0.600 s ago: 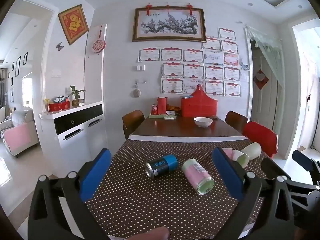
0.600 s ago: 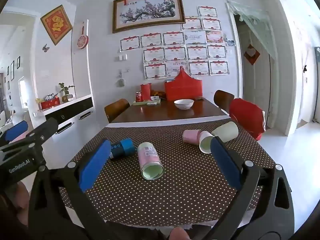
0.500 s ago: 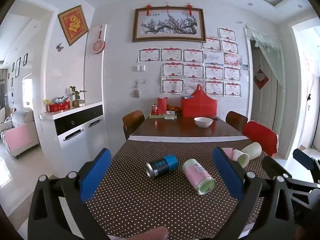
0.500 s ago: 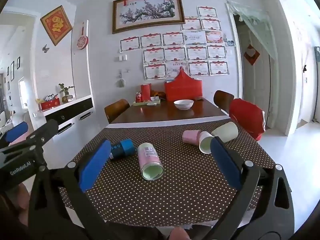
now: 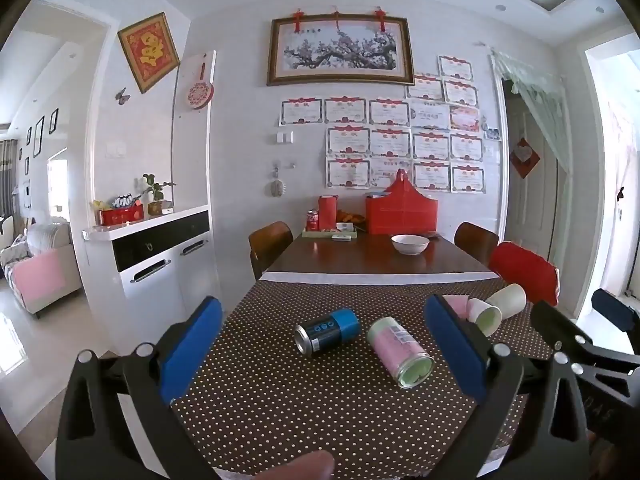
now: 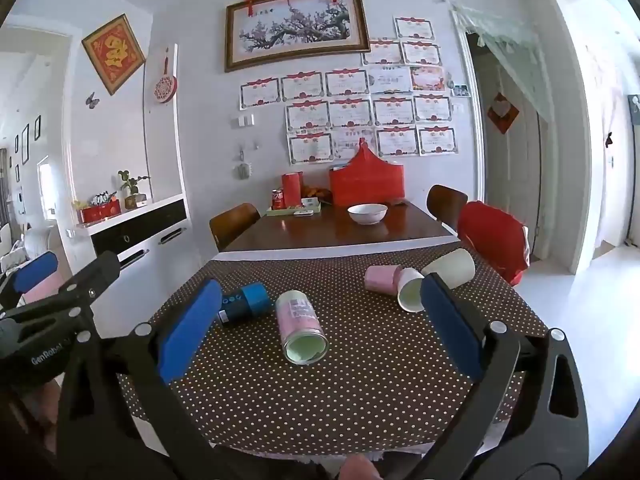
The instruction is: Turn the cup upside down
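Left wrist view: left gripper (image 5: 322, 354) hangs spread wide, empty, above the dotted desk (image 5: 280, 408). Right gripper (image 6: 316, 330) likewise gapes unloaded. Ahead, a pink cup (image 6: 301, 326) lies sideways beside a blue can (image 6: 244, 303); three paper cups (image 6: 412, 284) lie toppled further right.

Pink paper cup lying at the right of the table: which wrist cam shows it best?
Right wrist view. The pink paper cup lies on its side in full view beside the white cup. In the left wrist view it is partly hidden behind the left tool's blue pad.
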A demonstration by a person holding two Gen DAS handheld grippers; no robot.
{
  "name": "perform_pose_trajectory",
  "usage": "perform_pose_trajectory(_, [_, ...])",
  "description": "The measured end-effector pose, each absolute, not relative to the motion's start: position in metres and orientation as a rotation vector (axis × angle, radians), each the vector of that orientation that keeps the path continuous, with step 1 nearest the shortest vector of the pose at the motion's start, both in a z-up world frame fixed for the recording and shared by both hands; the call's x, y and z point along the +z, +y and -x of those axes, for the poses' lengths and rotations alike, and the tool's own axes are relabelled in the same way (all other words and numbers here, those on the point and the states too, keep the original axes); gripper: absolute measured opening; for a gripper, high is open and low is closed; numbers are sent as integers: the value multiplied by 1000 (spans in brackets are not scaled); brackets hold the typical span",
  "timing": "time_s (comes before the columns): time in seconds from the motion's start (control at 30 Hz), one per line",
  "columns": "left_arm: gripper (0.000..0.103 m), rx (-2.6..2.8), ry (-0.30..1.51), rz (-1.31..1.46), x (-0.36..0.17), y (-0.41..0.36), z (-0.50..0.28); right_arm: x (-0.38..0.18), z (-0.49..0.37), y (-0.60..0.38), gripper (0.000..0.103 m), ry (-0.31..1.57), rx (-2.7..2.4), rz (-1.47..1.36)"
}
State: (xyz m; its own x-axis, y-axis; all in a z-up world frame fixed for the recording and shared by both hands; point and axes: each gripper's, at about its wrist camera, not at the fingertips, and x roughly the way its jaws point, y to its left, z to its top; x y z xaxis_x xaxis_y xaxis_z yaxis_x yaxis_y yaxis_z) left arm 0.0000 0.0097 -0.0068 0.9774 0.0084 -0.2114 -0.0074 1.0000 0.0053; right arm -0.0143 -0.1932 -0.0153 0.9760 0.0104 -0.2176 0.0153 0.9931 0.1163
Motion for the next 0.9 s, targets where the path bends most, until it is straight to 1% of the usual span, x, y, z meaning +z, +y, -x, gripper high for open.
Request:
perform_pose_trajectory(0.13, [99,-3,219,-6,-10,16,0,-16,16,-193,97,214,0,-123])
perform_pose_trajectory(0.3, [99,0,213,-9,-3,6,2,-6,17,-194,97,209,-3,-119])
perform_pose_trajectory(0.9, [99,-2,209,-2,-1,8,3,-4,17,-197,97,200,-25,-118])
